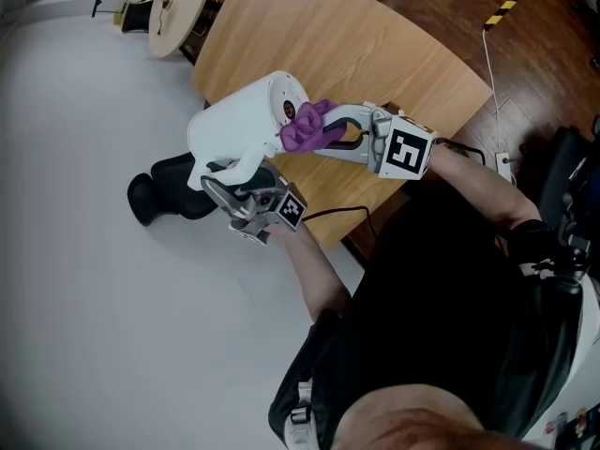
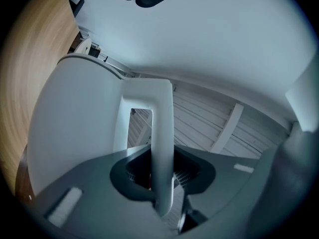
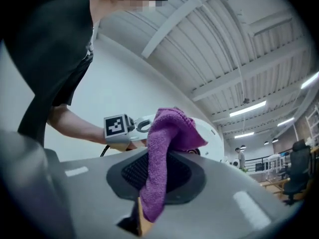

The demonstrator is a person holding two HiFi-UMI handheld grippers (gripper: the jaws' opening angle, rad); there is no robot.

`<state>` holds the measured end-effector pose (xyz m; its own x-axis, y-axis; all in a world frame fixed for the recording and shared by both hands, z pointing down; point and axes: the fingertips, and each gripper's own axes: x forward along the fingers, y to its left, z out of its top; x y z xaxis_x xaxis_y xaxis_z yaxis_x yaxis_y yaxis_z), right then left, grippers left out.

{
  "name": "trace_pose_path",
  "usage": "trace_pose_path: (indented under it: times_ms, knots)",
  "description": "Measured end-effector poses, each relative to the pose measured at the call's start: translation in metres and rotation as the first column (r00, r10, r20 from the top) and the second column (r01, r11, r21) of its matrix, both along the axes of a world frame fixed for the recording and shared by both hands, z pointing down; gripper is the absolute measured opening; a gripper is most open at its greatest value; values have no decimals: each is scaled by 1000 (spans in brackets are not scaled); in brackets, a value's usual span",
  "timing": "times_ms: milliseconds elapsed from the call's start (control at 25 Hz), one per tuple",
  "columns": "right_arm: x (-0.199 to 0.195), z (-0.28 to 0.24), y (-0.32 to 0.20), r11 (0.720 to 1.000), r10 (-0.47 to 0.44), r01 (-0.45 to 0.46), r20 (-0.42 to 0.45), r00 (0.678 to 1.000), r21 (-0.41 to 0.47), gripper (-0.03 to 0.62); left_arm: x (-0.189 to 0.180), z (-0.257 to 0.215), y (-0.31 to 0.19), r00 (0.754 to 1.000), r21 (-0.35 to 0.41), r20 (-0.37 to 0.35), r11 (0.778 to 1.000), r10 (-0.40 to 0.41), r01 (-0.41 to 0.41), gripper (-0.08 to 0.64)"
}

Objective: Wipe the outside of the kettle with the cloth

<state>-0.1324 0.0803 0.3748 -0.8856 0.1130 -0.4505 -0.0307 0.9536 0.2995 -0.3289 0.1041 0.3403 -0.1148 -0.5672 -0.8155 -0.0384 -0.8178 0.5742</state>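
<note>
With the left gripper [image 1: 221,188] clamped only on the handle [image 2: 162,133] of the raised kettle [image 1: 239,125] and the right gripper [image 1: 330,131] pinching the cloth [image 1: 305,127], a hard wipe could twist the kettle loose.

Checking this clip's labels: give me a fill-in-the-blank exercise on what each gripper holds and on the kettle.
1. The left gripper is shut on the kettle's ____.
2. The right gripper grips a ____ cloth.
3. The kettle's body is ____ in colour.
Missing words: handle; purple; white.
</note>
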Motion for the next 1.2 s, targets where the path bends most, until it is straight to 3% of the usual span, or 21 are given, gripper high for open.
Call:
trace_pose_path:
  times_ms: [80, 120, 200, 240, 280, 400, 480, 560, 680, 960, 1200]
  knots:
    - [-2, 10, 1, 998, -30, 29, -4, 1000, -64, 52, -4, 2, 0, 1000, -6, 3, 1000, -7, 7, 100]
    - [2, 12, -5, 984, -53, 54, 6, 999, -169, 53, -6, 5, 1, 1000, -6, -3, 1000, -8, 8, 100]
    - [13, 16, -27, 907, -78, 81, 22, 997, -413, 52, -7, 9, 2, 1000, -5, -17, 1000, -8, 8, 100]
    - [18, 16, -41, 875, -62, 61, 14, 998, -481, 53, -7, 11, 2, 1000, -6, -20, 1000, -7, 7, 100]
    - [23, 14, -56, 861, -29, 22, -6, 1000, -509, 53, -7, 11, 3, 1000, -6, -22, 1000, -7, 7, 101]
    - [31, -3, -97, 873, 76, -89, -48, 996, -480, 54, -4, 8, 2, 1000, 1, -26, 1000, 0, 0, 101]
    - [33, -18, -119, 909, 135, -127, -8, 991, -398, 54, 0, 6, 2, 1000, 7, -24, 1000, 7, -7, 100]
    - [33, -29, -131, 922, 155, -141, 12, 988, -361, 54, 5, 2, 0, 1000, 15, -17, 1000, 16, -16, 100]
    - [20, -30, -129, 928, 127, -126, -21, 992, -351, 54, 13, -3, -2, 1000, 28, -13, 999, 28, -28, 100]
    - [-4, -14, -85, 962, 47, -44, 5, 999, -268, 54, 10, -6, 2, 1000, 36, -15, 999, 21, -20, 101]
    - [-12, 2, -34, 959, -67, 67, 9, 998, -277, 55, -1, -3, 5, 1000, 34, -20, 999, -6, 6, 100]
